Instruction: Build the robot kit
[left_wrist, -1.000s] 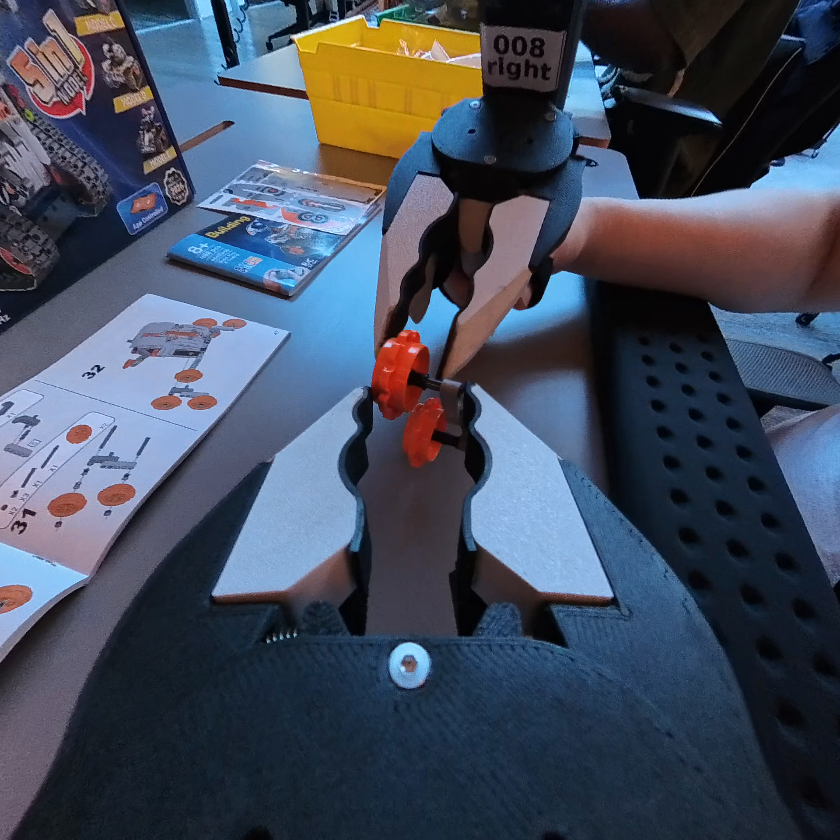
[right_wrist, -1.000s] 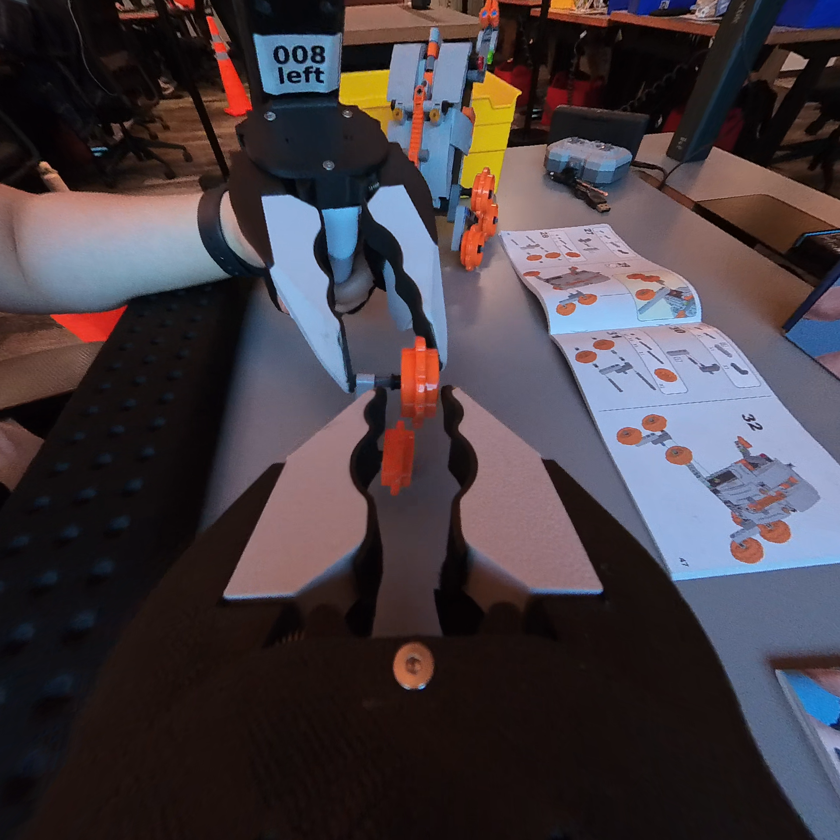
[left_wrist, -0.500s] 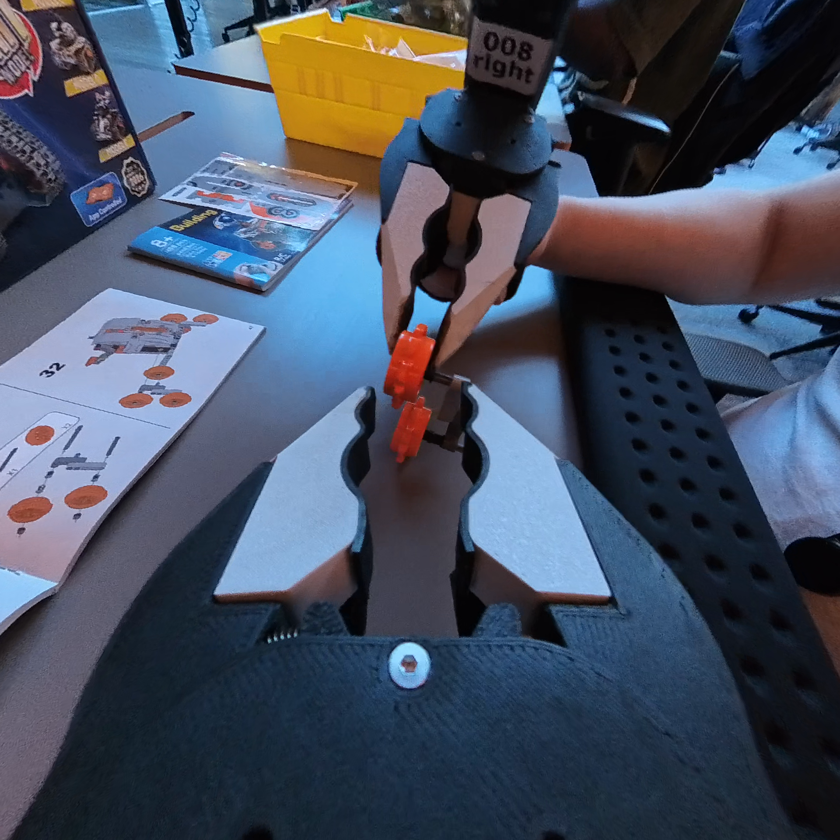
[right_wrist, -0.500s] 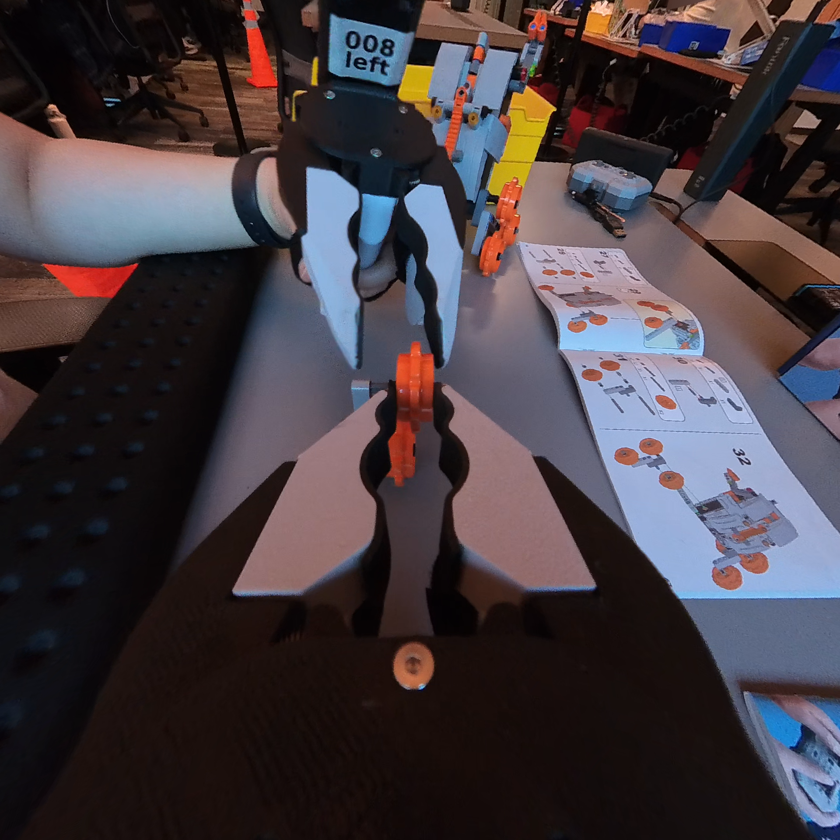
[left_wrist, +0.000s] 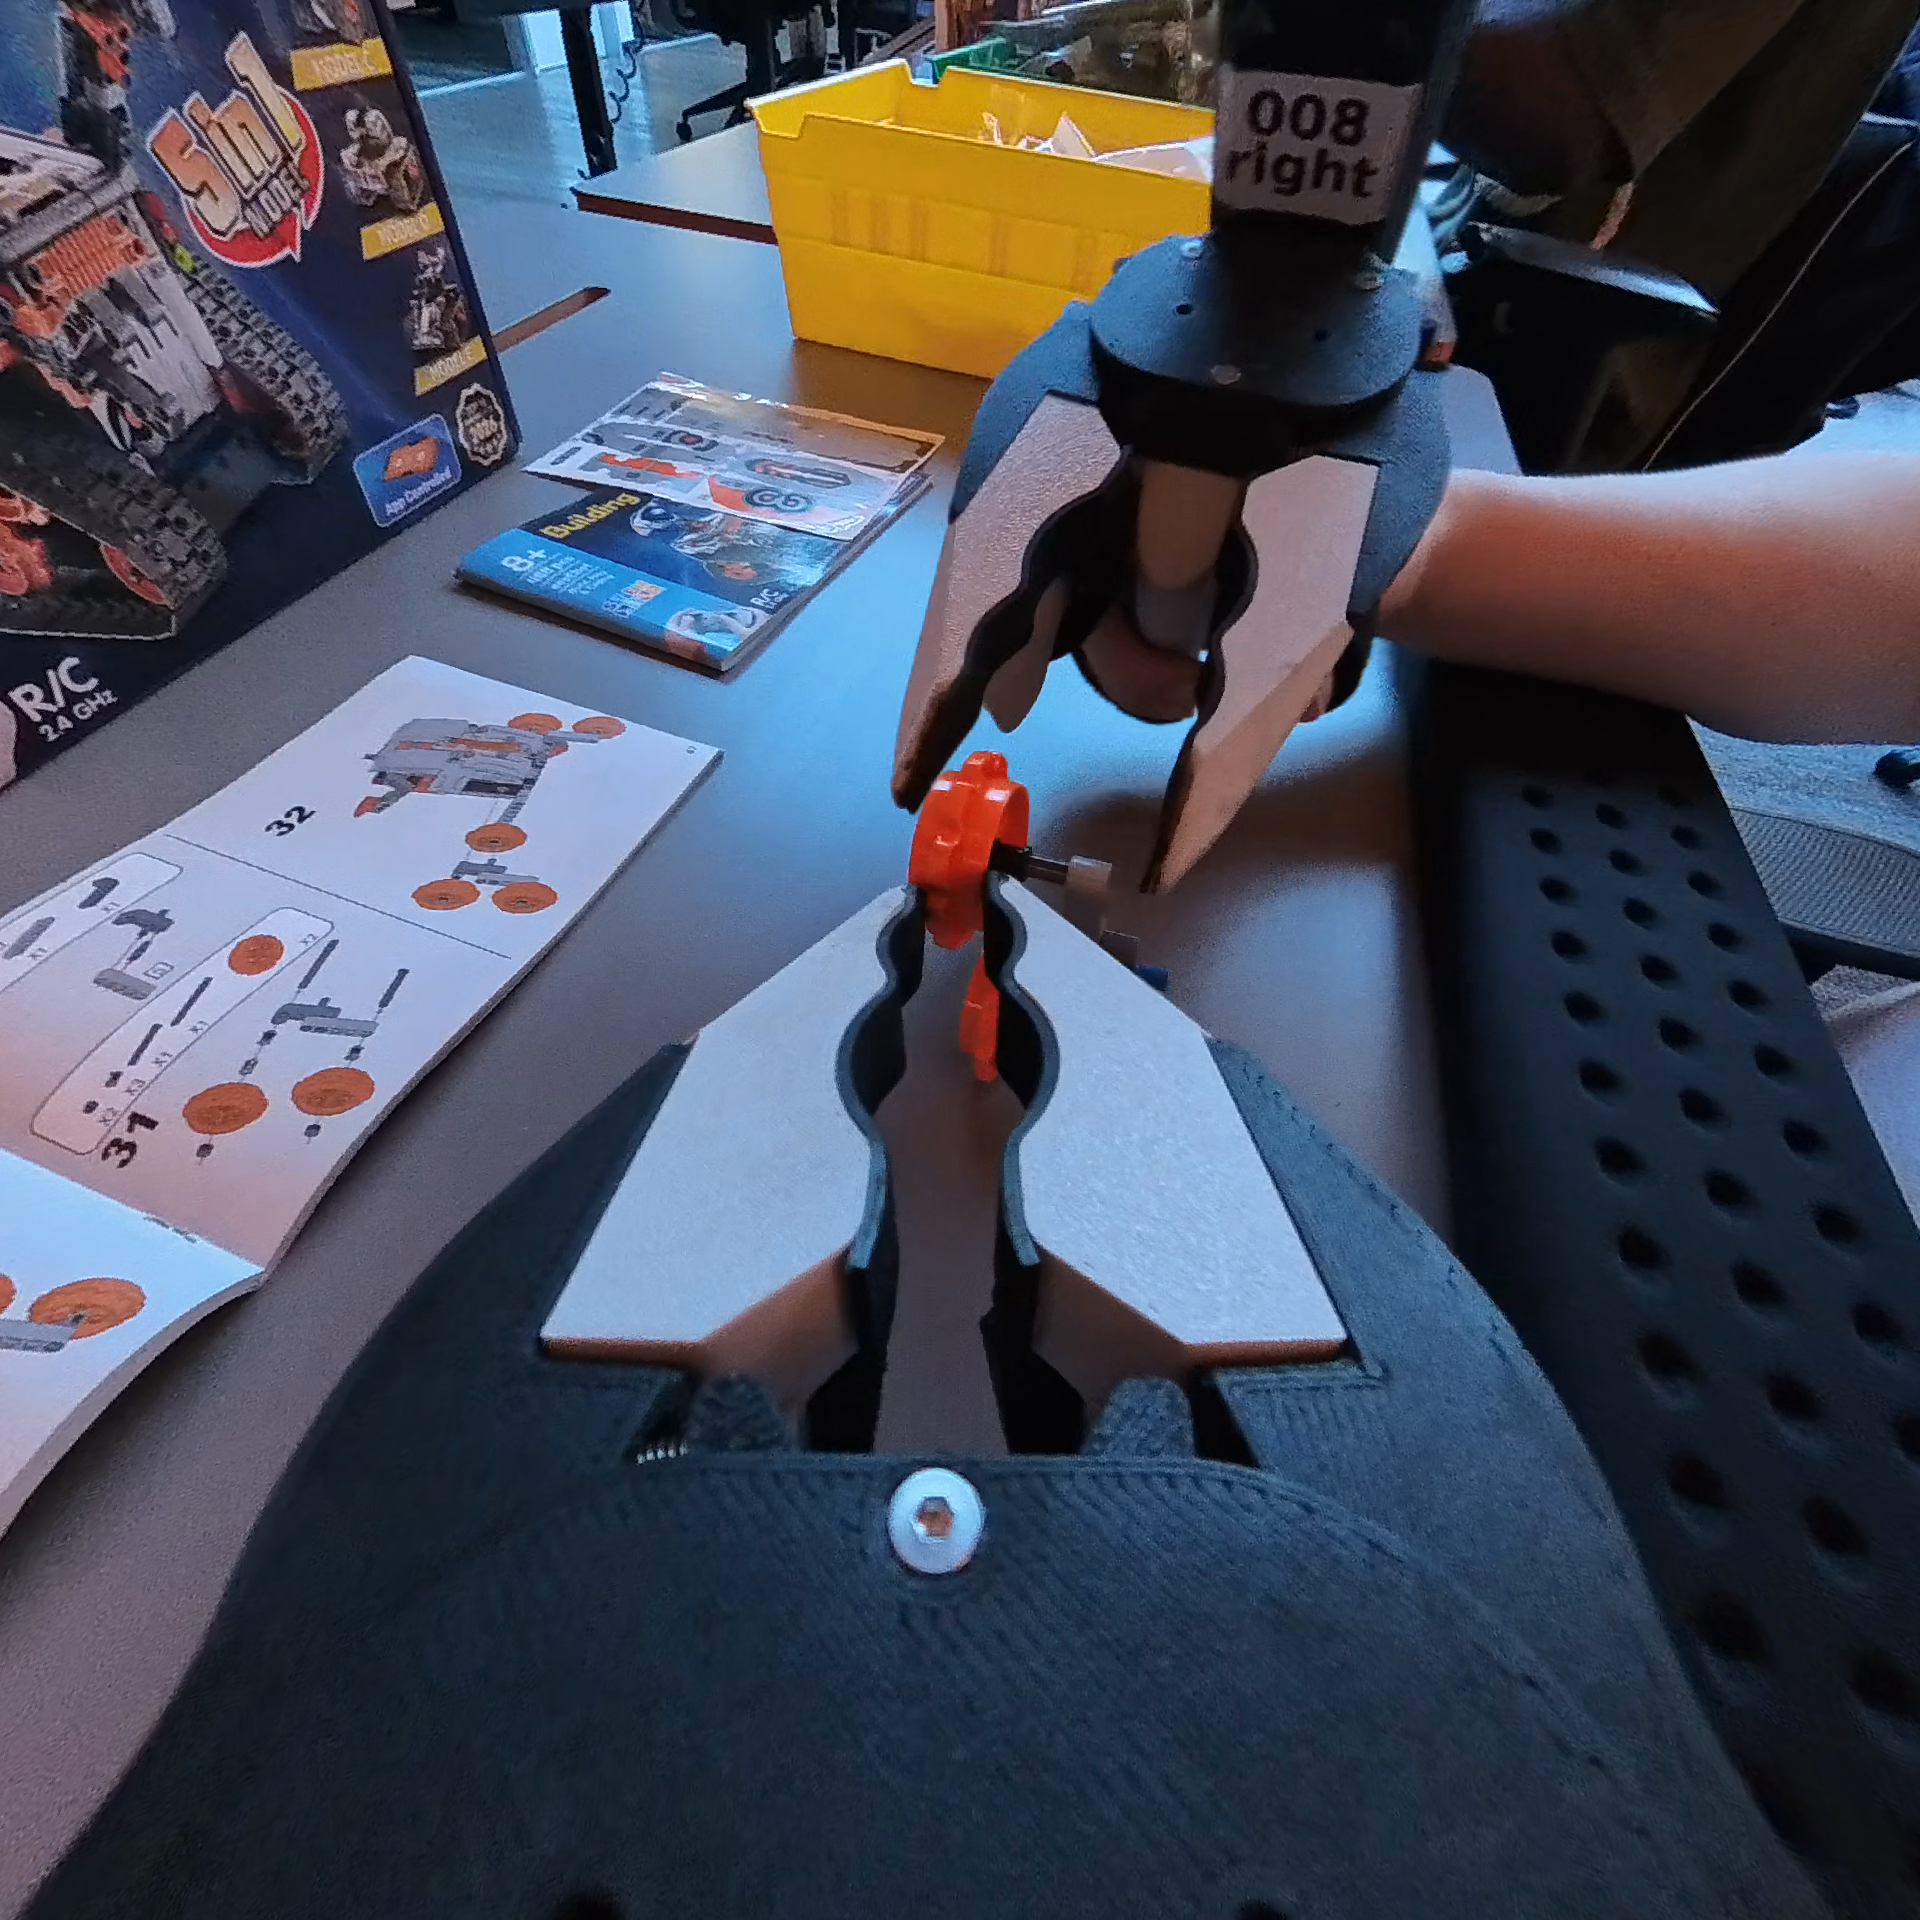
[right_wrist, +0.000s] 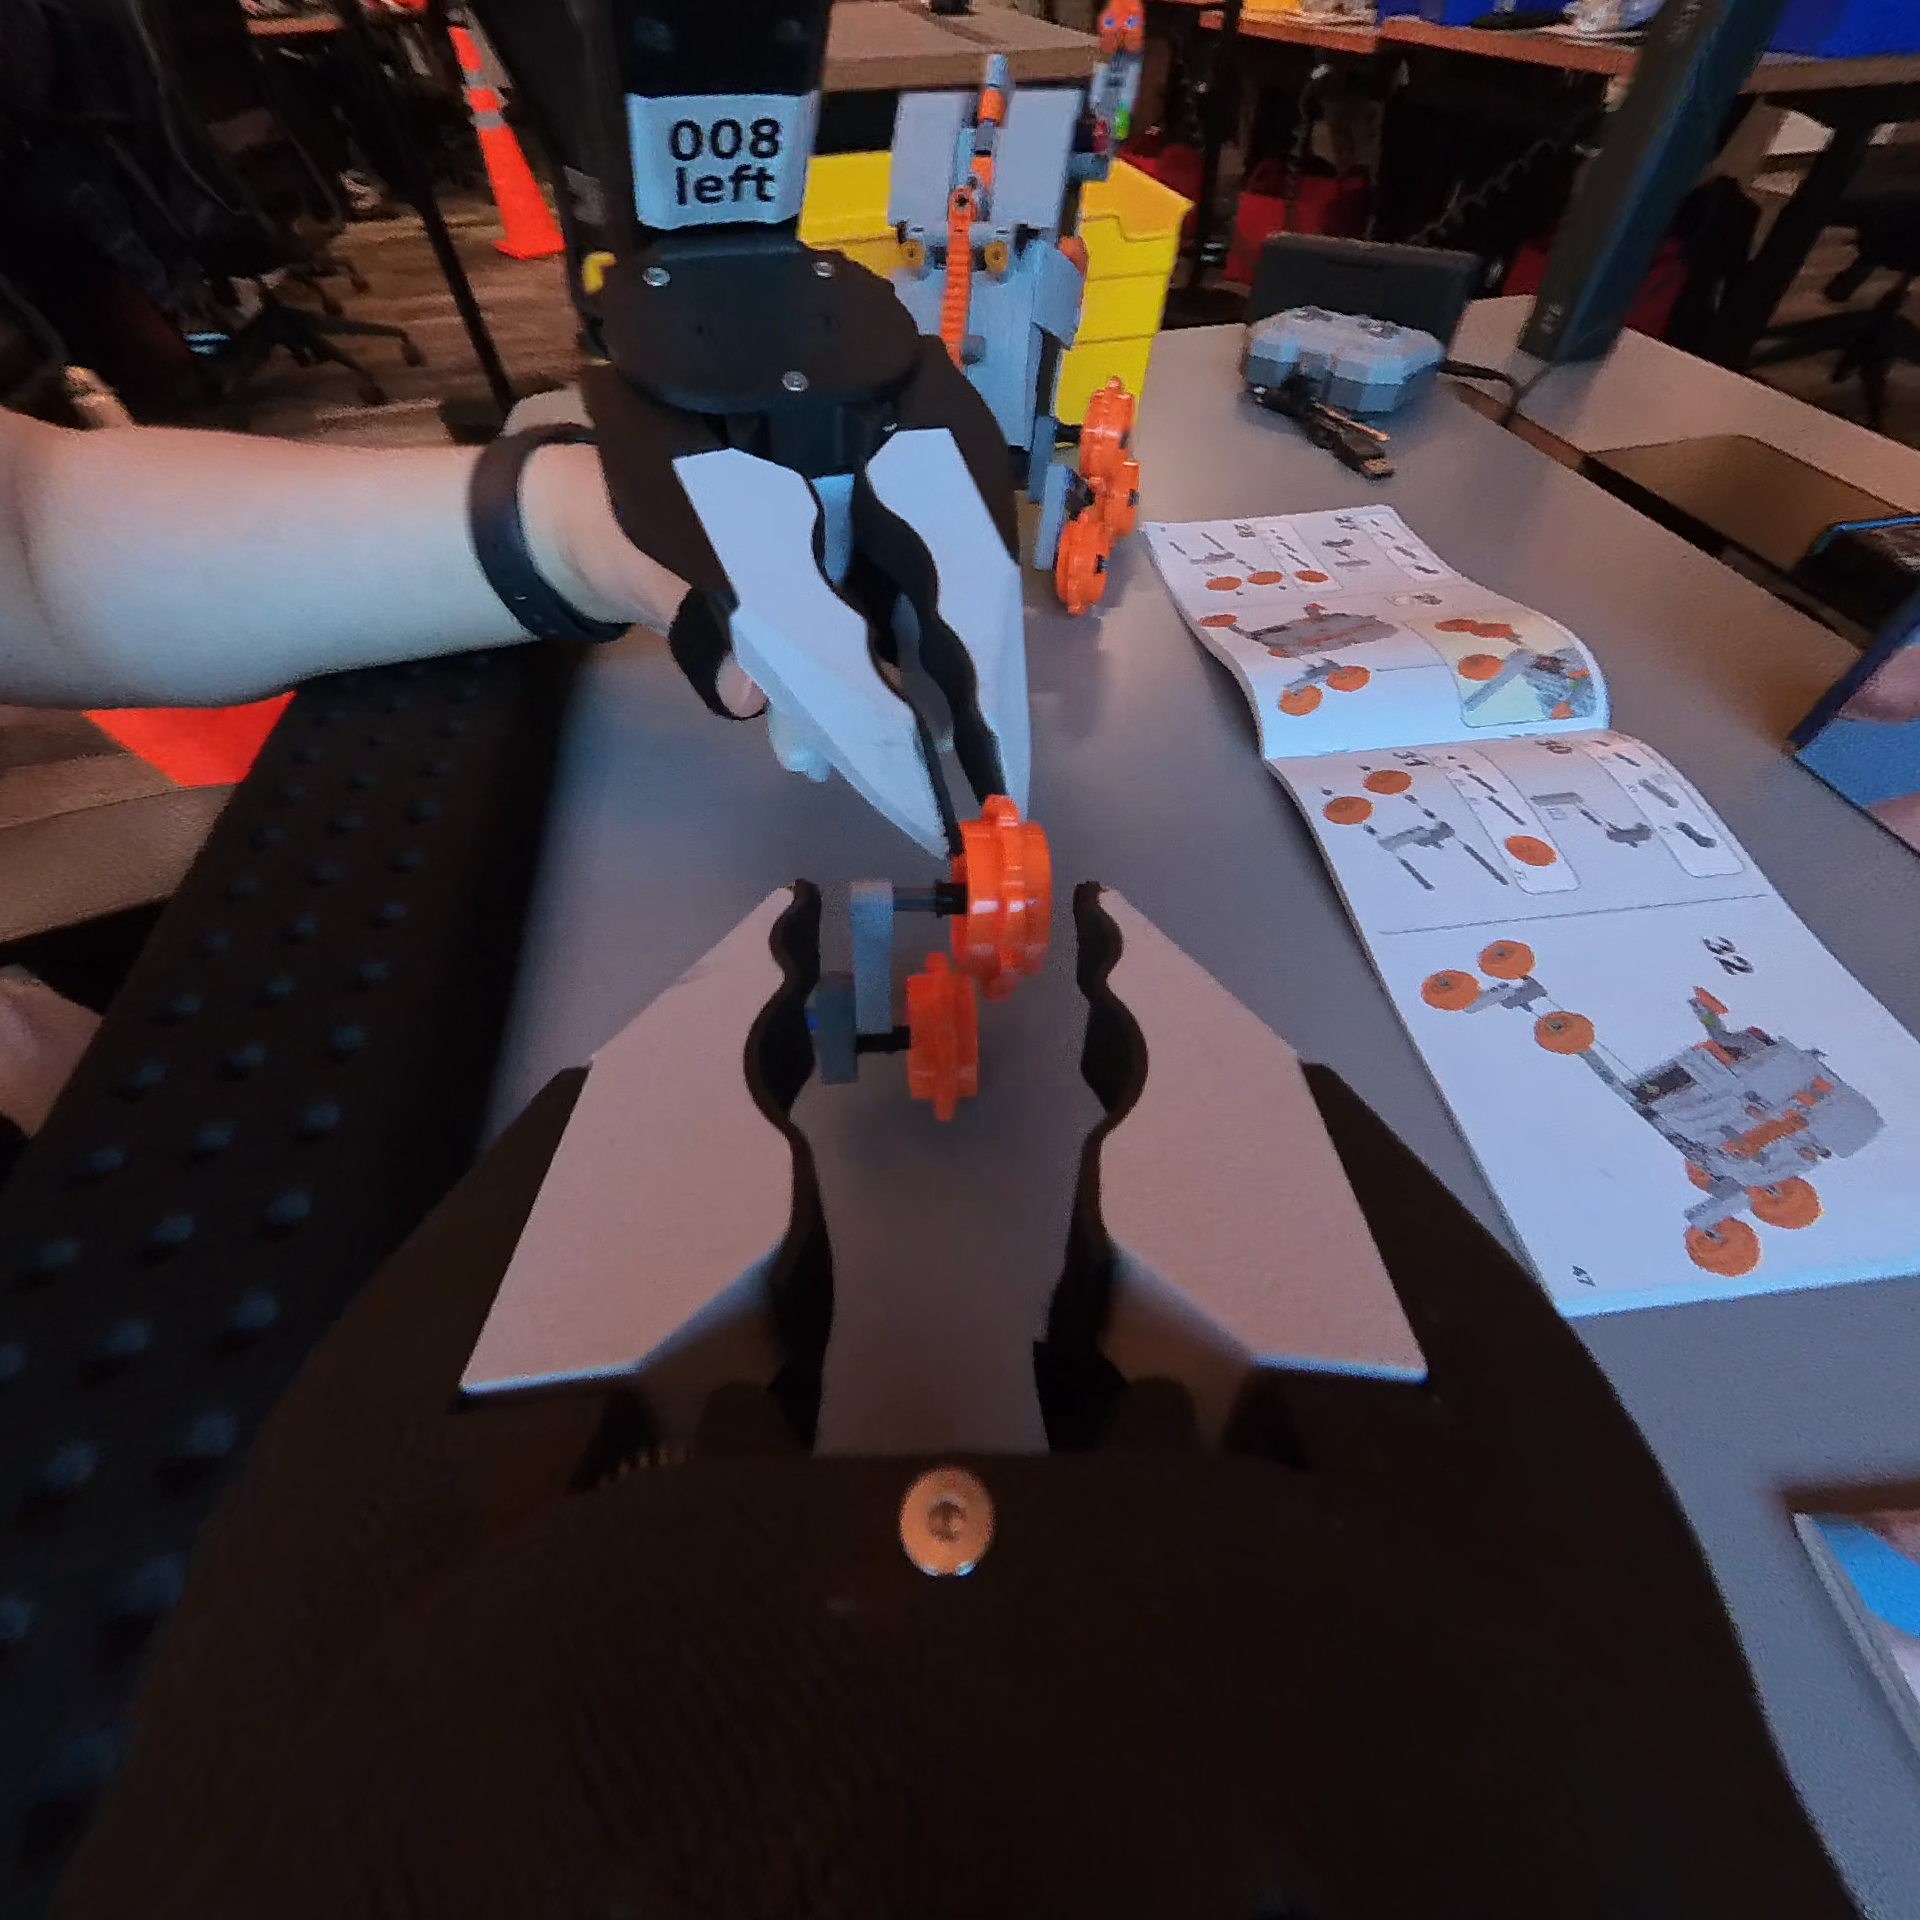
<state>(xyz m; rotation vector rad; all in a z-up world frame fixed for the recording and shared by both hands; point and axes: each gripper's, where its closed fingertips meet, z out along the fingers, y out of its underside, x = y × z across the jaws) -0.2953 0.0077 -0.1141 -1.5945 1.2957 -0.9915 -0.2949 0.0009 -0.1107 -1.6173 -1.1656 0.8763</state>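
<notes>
Change: half a second ago my right gripper (right_wrist: 940, 899) was pinched on the orange wheels and my left gripper (left_wrist: 953, 899) stood wider around them; now the grip has swapped sides
Left gripper: clenched on the upper orange wheel (right_wrist: 1000, 894), fingertips biting its rim
Right gripper: released, jaws spread to either side of the piece, touching nothing that I can see
Where the piece is: held above the bench (right_wrist: 1195, 831), between the two grippers, hanging from the left one alone
Shape: two wheels with scalloped, knobby rims, each on a thin black axle (right_wrist: 925, 902) plugged into a short grey beam (right_wrist: 862, 971); the lower orange wheel (right_wrist: 940, 1034) dangles free
Materials: hard glossy plastic; gripper fingers matte with wavy black edges; bench smooth grey
Nearby: open instruction booklet (right_wrist: 1558, 935), thin paper, slightly curled
</notes>
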